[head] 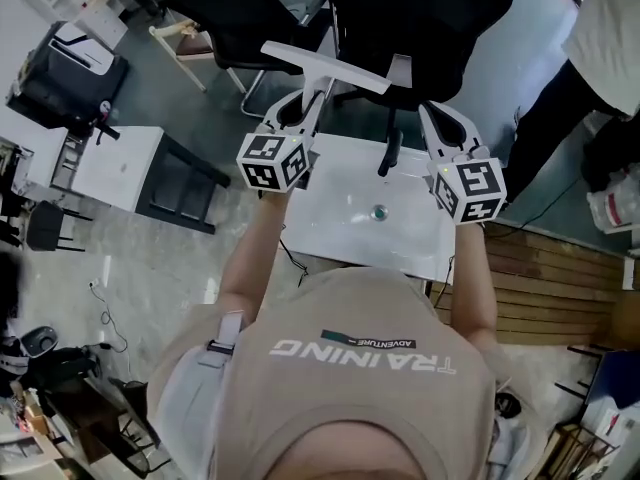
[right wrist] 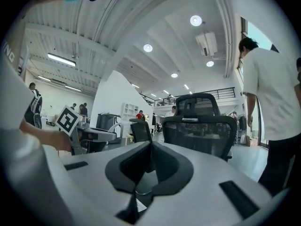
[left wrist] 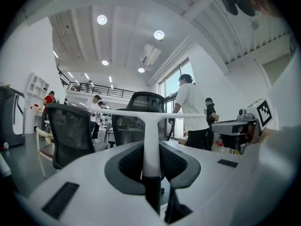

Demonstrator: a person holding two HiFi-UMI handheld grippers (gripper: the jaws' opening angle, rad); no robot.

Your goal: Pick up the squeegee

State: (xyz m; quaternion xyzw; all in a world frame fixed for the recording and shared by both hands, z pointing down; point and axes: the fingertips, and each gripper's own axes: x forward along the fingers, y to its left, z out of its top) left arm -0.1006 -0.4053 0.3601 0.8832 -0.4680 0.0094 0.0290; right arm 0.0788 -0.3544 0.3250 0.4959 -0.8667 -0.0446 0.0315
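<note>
Looking down from the head view, a person stands at a small white table (head: 420, 253) in the middle of the frame and holds a gripper in each hand. The pickup looks essentially done. The squeegee (head: 330, 70), white and T-shaped, is off the table, above centre in the frame, carried by the left gripper (head: 307, 118). Its long blade lies crosswise beyond the jaw tips, in front of a black office chair (head: 400, 18). In the left gripper view the handle stands upright in the middle of the frame, white above and black lower down. The two fingers (left wrist: 176, 166) are clamped on it from either side, and the blade stretches level across the frame above them. The grip sits low on the handle, well short of the blade. The right gripper (head: 437, 118), at centre right of the head view, has no part in the hold. In its own view its jaws meet at the tips with nothing between them, and it stays well apart from the squeegee. What seems to be left is only to keep the tool steady in the air. A small round object (head: 379, 211) lies alone on the tabletop below the grippers.
</note>
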